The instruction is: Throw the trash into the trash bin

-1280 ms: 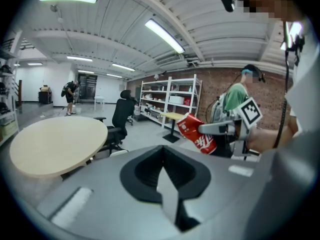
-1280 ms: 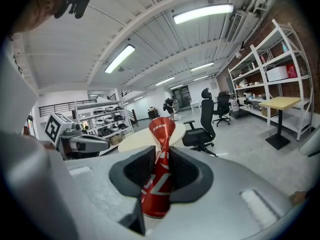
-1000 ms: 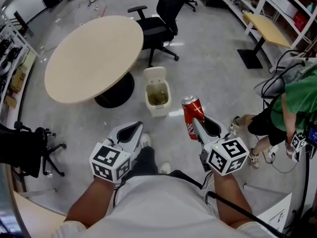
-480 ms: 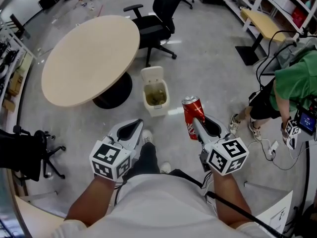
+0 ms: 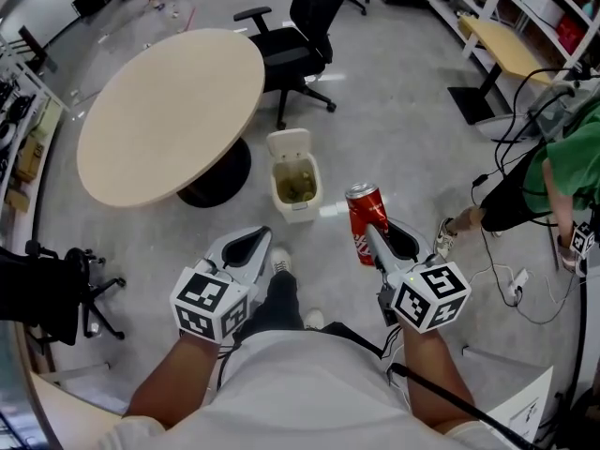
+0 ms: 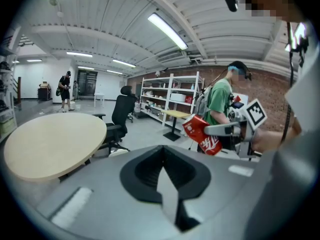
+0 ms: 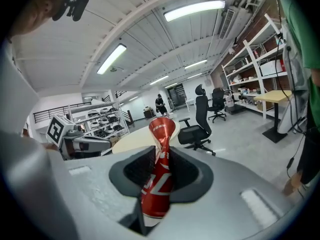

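Observation:
A crushed red soda can (image 5: pixel 364 221) stands up between the jaws of my right gripper (image 5: pixel 375 242), which is shut on it at waist height. In the right gripper view the can (image 7: pixel 159 176) fills the gap of that gripper (image 7: pixel 156 160) and juts up past the tips. My left gripper (image 5: pixel 246 249) hangs level beside it, shut with nothing in it; its jaws (image 6: pixel 162 156) meet in the left gripper view. A small white trash bin (image 5: pixel 281 195), lid flipped open, stands on the floor ahead of both grippers with some rubbish inside.
A round beige table (image 5: pixel 164 106) on a black foot stands left of the bin, a black office chair (image 5: pixel 305 31) behind it. A person in green (image 5: pixel 567 172) with cables is at the right. Another black chair (image 5: pixel 42 289) is at the left; shelves line the far right.
Both grippers and the can keep their places. The person in green at the right has shifted further toward the right edge; the bin and table have drifted slightly left.

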Available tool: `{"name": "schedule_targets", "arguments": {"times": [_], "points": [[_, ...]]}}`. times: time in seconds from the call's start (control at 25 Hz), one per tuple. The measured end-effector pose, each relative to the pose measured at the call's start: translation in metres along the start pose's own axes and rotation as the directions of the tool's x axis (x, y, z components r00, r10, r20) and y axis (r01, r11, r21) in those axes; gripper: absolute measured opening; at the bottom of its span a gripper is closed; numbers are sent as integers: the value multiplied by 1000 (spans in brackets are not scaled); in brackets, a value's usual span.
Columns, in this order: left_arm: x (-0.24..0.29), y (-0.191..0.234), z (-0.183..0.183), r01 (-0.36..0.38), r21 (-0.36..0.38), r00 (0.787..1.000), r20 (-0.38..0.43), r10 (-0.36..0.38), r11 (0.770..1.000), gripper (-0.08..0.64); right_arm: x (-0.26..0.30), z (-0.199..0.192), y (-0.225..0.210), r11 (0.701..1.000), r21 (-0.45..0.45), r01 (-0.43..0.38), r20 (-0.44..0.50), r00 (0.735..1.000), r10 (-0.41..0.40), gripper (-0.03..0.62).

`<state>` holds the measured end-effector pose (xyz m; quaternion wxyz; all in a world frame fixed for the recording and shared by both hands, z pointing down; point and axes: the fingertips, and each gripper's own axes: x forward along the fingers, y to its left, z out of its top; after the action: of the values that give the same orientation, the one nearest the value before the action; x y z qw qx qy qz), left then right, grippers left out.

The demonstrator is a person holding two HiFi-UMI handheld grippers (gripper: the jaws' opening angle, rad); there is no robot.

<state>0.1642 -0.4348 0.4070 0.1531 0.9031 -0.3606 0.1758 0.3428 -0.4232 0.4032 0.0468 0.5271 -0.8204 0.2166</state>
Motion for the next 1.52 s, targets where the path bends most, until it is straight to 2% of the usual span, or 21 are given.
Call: {"name": "schedule_targets", "arguments": {"times": [0.4,0.84,1.08,1.52], "points": [[24,13,6,15,-24,1000,-21,-16,1000,8,20,4,-17,1000,14,12,-33,999,-12,89],[46,54,14,16,-54,999,-45,-19,998,8,65,23,-27,1000,13,20,-65,998,-19,89],[62,86,11,28,-77,997,-71,-34,997,8,103,33,-25,1000,-9,20,-104,994,-21,89],[101,138,-10,68,-146,988,-126,-87,987,8,200,23,-25,1000,-24,14,-221,975,-19,89]]}}
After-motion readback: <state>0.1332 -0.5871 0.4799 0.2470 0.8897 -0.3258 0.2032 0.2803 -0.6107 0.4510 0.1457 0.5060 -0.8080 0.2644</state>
